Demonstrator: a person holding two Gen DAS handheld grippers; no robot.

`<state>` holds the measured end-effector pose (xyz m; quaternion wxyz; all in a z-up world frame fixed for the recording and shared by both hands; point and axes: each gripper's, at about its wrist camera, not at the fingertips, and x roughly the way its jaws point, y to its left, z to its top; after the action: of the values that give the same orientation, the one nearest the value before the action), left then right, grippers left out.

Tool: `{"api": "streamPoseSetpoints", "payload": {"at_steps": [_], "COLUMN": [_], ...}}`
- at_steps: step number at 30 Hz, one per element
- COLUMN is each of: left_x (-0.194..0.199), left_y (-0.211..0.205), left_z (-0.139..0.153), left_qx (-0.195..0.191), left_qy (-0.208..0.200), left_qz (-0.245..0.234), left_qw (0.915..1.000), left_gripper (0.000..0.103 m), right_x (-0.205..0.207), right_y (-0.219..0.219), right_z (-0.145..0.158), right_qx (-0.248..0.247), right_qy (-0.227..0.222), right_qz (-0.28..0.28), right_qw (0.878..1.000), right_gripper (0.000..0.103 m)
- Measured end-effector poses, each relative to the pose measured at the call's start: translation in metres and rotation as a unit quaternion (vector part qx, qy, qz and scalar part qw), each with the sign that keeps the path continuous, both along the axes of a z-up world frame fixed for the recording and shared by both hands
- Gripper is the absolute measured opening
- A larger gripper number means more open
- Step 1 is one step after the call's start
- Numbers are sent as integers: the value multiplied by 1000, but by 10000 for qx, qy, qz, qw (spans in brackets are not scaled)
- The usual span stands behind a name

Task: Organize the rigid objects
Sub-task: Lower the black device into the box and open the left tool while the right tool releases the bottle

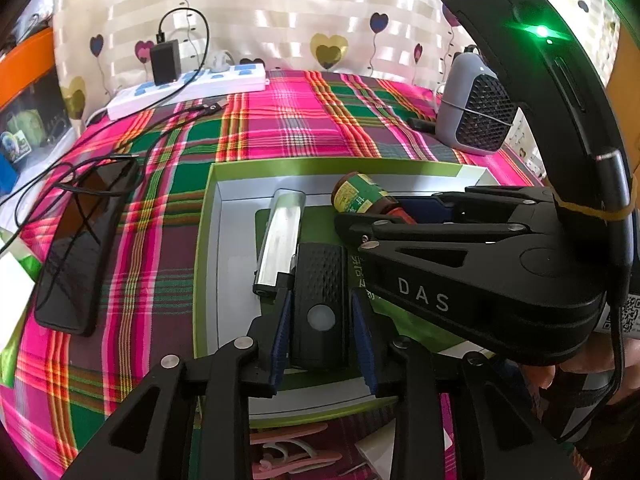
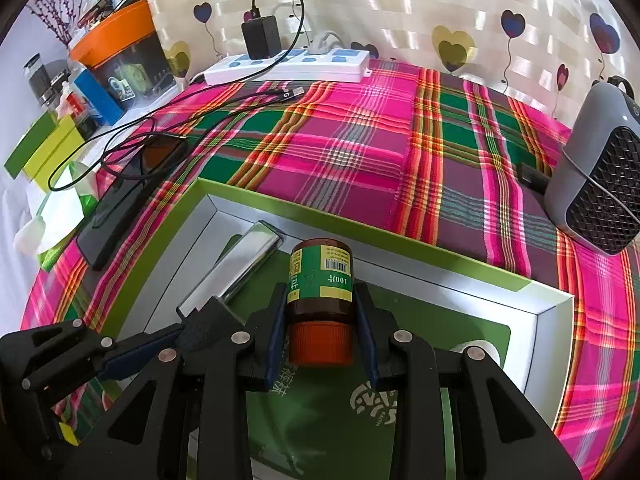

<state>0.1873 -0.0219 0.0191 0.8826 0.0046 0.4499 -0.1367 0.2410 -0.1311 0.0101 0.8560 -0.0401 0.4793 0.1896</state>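
Observation:
A green-rimmed white box (image 1: 208, 216) (image 2: 440, 256) lies on the plaid cloth. Inside it lies a silver bar (image 1: 280, 236) (image 2: 240, 268). My left gripper (image 1: 323, 320) is shut on a black remote-like device (image 1: 319, 300) over the box floor; it also shows in the right wrist view (image 2: 204, 328). My right gripper (image 2: 320, 324) is shut on a brown pill bottle (image 2: 320, 280) with a green label and orange cap, held over the box; the bottle also shows in the left wrist view (image 1: 364, 196).
A black phone (image 1: 84, 248) (image 2: 128, 208) with cables lies left of the box. A white power strip (image 1: 188, 88) (image 2: 292, 64) with a charger sits at the back. A grey heater (image 1: 476, 108) (image 2: 600, 180) stands at the right. Boxes and an orange bin (image 2: 116, 32) crowd the far left.

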Motion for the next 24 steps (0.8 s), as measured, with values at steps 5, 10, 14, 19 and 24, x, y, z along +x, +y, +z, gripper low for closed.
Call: {"api": "streamPoseSetpoints", "payload": {"at_steps": [5,10,14,19,24], "left_x": [-2,-2,-1,-3,-6], "left_y": [-2,-2,-2,-2,-1], "left_z": [0,0,0,2,4], "left_qx": [30,26,24,-9,-31], "left_qy": [-12,-10,-14,-34,-73], "left_qz": [-37,-39,-23,4,7], "left_qw": [10000,10000,10000,10000,10000], "left_gripper": [35,36,37,45,46], "right_x": [0,0,0,-2,-5], "right_y": [0,-1,-1,-2,-5], "right_z": [1,1,1,3,7], "right_qx": [60,114,152,190,258], "right_qy": [16,18,28,-4,-41], "right_qz": [2,-32,-46,-100,-133], "right_qw": [10000,9999,9999,9998,9996], "right_gripper": [33,37,47,50,53]}}
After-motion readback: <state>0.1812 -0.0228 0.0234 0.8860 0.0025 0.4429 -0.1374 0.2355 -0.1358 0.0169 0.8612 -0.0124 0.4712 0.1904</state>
